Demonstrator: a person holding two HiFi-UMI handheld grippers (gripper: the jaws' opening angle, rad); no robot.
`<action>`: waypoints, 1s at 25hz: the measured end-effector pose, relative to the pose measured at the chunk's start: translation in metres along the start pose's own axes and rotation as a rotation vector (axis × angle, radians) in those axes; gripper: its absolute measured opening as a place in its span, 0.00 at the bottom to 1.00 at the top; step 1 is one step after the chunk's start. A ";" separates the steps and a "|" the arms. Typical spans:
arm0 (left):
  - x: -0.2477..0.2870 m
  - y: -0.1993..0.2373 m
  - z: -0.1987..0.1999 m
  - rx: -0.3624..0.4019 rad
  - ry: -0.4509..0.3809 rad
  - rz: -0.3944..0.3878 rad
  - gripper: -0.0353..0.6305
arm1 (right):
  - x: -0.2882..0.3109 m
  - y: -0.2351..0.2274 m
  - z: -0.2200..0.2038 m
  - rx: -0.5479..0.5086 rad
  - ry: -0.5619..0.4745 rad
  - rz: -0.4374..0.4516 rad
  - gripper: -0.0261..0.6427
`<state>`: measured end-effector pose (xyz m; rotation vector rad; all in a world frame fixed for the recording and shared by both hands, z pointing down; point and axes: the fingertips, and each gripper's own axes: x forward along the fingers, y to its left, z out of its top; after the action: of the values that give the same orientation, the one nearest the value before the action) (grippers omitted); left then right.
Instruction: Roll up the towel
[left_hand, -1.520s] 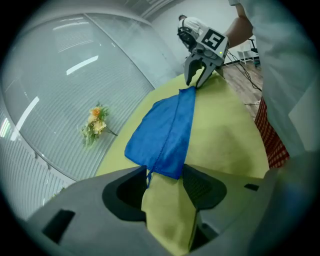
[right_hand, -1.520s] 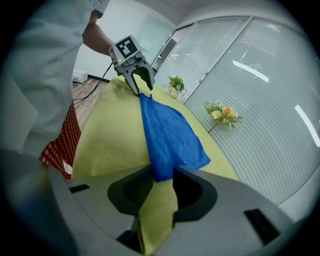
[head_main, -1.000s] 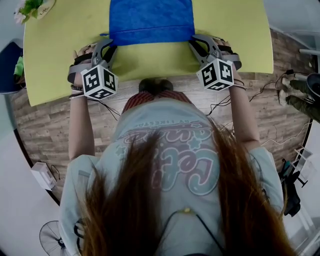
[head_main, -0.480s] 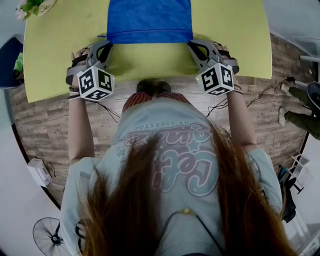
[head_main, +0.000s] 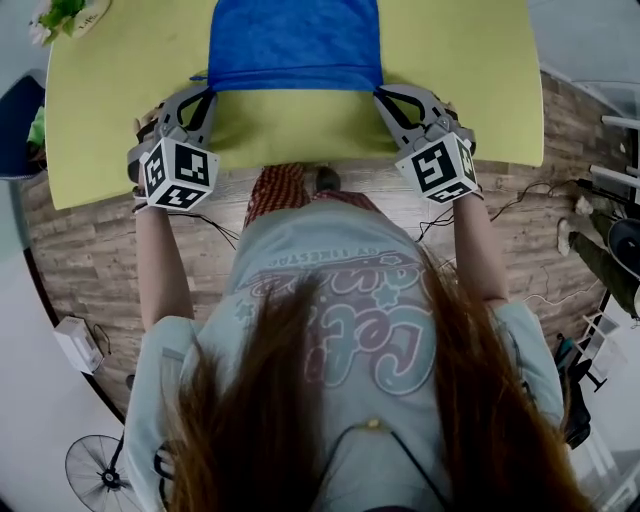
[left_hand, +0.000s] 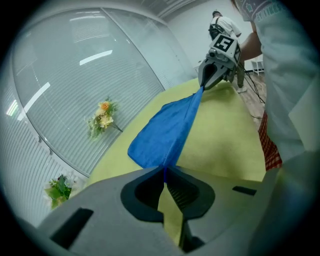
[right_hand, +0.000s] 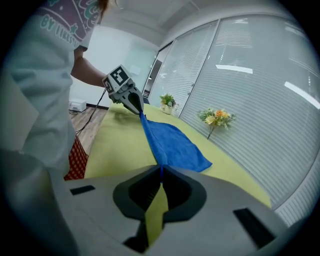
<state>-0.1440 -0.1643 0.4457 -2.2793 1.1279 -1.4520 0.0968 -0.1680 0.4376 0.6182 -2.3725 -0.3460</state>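
A blue towel (head_main: 295, 40) lies spread on the yellow-green table (head_main: 120, 100), its near edge (head_main: 292, 82) stretched taut between my two grippers. My left gripper (head_main: 208, 88) is shut on the towel's near left corner (left_hand: 164, 167). My right gripper (head_main: 381, 92) is shut on the near right corner (right_hand: 161, 169). In the left gripper view the towel (left_hand: 165, 131) runs across to the right gripper (left_hand: 204, 86). In the right gripper view the towel (right_hand: 172, 142) stretches to the left gripper (right_hand: 139, 112). The held edge looks lifted a little off the table.
Small flower bunches (left_hand: 102, 117) stand near the table's far side by a window with blinds; another (head_main: 62, 18) sits at the far left corner. Wooden floor (head_main: 80, 250) with cables (head_main: 520, 185) lies below the near table edge. The person's torso fills the lower head view.
Both grippers closed on the towel's near corners and rolled; their marker cubes now face differently. The towel's near edge has drawn up and away slightly, the right gripper rising a little.
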 end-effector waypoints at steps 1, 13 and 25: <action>0.001 0.002 0.000 -0.015 -0.004 -0.008 0.09 | 0.000 -0.002 0.001 0.015 -0.008 0.004 0.07; 0.010 0.010 0.004 -0.065 -0.028 -0.178 0.09 | 0.003 -0.003 -0.004 0.177 0.038 0.091 0.07; 0.013 0.023 0.009 -0.087 -0.044 -0.184 0.09 | 0.007 -0.010 -0.005 0.214 0.049 0.117 0.07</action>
<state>-0.1449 -0.1906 0.4378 -2.5203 1.0105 -1.4339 0.0986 -0.1802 0.4413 0.5749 -2.4041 -0.0250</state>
